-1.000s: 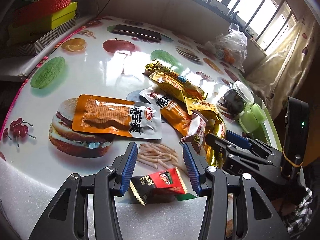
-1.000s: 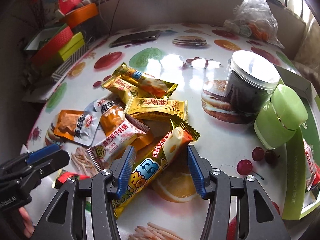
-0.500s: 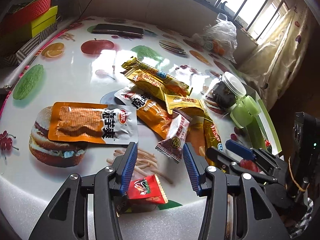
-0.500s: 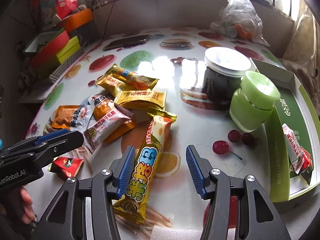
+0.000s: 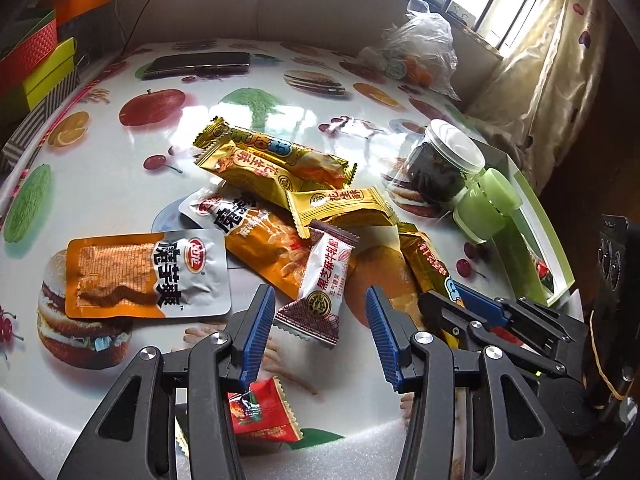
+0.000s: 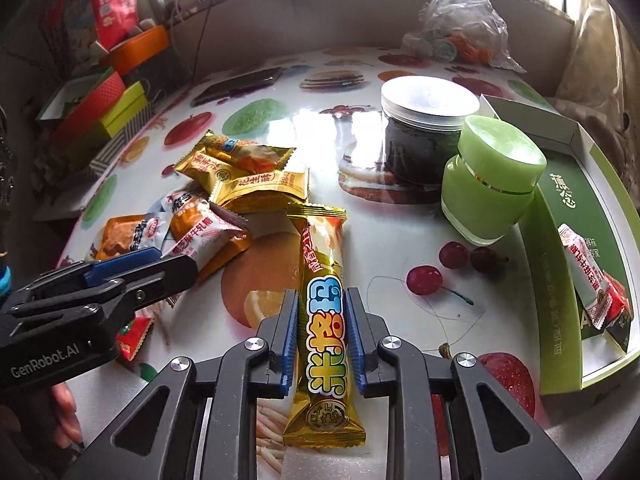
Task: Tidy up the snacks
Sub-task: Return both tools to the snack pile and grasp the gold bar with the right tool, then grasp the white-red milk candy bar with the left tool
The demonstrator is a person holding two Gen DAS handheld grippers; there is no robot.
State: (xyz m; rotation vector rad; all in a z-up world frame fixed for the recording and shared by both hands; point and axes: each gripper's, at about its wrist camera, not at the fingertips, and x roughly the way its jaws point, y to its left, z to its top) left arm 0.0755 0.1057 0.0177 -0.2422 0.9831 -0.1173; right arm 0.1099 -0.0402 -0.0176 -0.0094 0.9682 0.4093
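I see the round table with its glossy fruit-and-burger print cloth (image 6: 320, 128) filling both wrist views. At its right edge sits the open green-and-white cardboard box (image 6: 560, 264), with one red-and-white sachet (image 6: 588, 276) lying inside. Just beside the box stand a clear plastic jar with a white lid (image 6: 424, 136) and a pale green lidded jar (image 6: 492, 184), touching each other. My right gripper (image 6: 322, 336) has its blue pads closed tight against both sides of the long gold snack bar with blue-and-yellow lettering (image 6: 324, 320), which points away from me toward the pile. My left gripper (image 5: 320, 336) has its jaws apart, framing the white-and-maroon candy wrapper (image 5: 324, 280) without touching it. That wrapper leans on the heap of yellow and orange snack packets (image 5: 280, 184). The small red square packet (image 5: 260, 412) lies under my left finger.
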